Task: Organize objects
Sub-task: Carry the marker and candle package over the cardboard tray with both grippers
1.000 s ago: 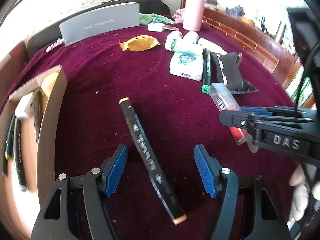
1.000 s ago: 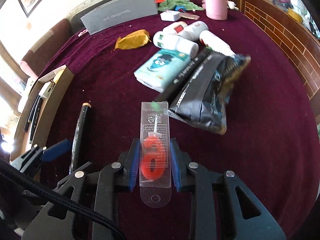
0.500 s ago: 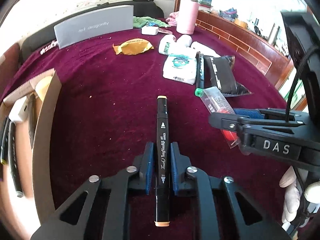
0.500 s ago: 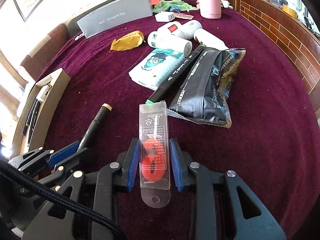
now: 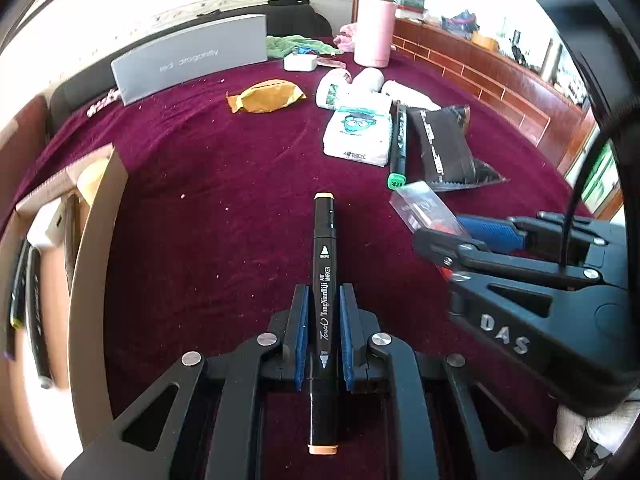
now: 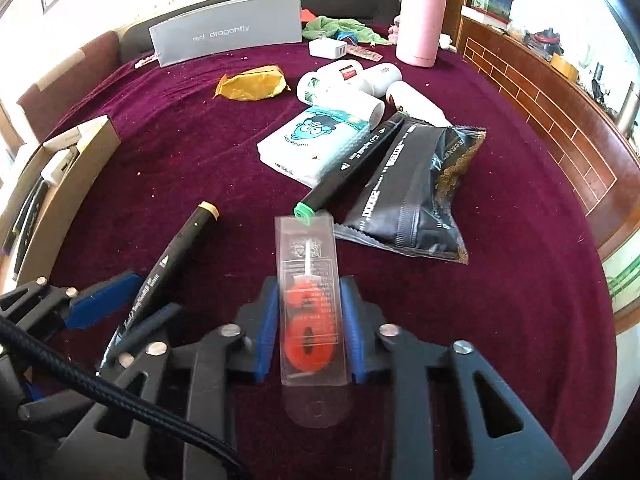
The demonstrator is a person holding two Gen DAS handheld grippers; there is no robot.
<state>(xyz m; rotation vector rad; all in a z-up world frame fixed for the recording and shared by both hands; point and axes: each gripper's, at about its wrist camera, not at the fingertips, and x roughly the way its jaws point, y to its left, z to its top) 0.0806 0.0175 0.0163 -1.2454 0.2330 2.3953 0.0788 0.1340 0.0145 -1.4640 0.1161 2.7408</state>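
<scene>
Now the left gripper (image 5: 323, 336) is pinching the black marker (image 5: 324, 280) just above the red cloth (image 5: 224, 168) while the right gripper (image 6: 308, 320) is closing on a clear packet (image 6: 308, 300), both probably heading for the cardboard box (image 5: 96, 248) at left.

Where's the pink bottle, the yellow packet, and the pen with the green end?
pink bottle (image 6: 421, 24), right wrist view, middle of its body.
yellow packet (image 6: 251, 81), right wrist view, middle of the wrapper.
pen with the green end (image 6: 352, 162), right wrist view, black barrel midway.
</scene>
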